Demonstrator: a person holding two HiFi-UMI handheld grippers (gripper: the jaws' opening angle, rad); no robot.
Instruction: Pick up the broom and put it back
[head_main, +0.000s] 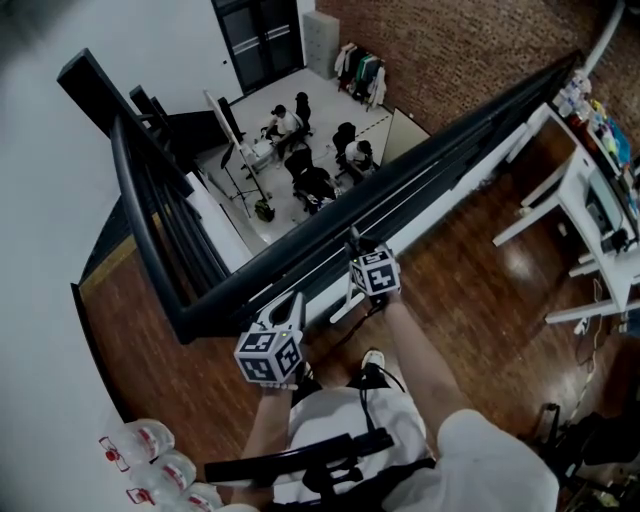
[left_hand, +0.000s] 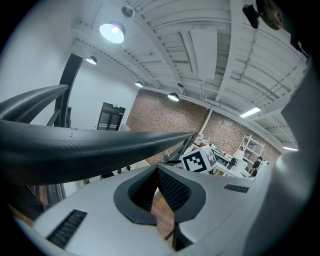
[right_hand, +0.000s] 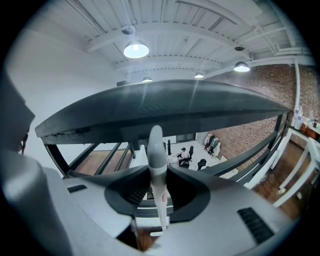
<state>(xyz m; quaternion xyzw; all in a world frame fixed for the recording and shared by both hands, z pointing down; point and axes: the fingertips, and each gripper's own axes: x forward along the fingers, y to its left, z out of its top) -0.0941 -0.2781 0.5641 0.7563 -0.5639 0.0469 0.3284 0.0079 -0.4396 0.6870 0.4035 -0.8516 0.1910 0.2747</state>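
Note:
I stand at a black railing (head_main: 420, 175) on a wooden upper floor. My right gripper (head_main: 354, 246) points over the rail and is shut on the broom's pale handle (right_hand: 159, 192), which stands upright between its pads in the right gripper view. A short white length of the handle (head_main: 345, 306) shows below that gripper in the head view; the broom's head is hidden. My left gripper (head_main: 291, 306) hangs lower and to the left, by the rail's base. Its jaws are shut with nothing between them (left_hand: 157, 172), and the right gripper's marker cube (left_hand: 198, 159) shows beyond.
Beyond the rail is a lower floor with people seated at desks (head_main: 300, 150). White tables (head_main: 590, 235) stand on the wooden floor at the right. Several water bottles (head_main: 150, 445) lie at the bottom left. The rail turns a corner (head_main: 180, 320) at the left.

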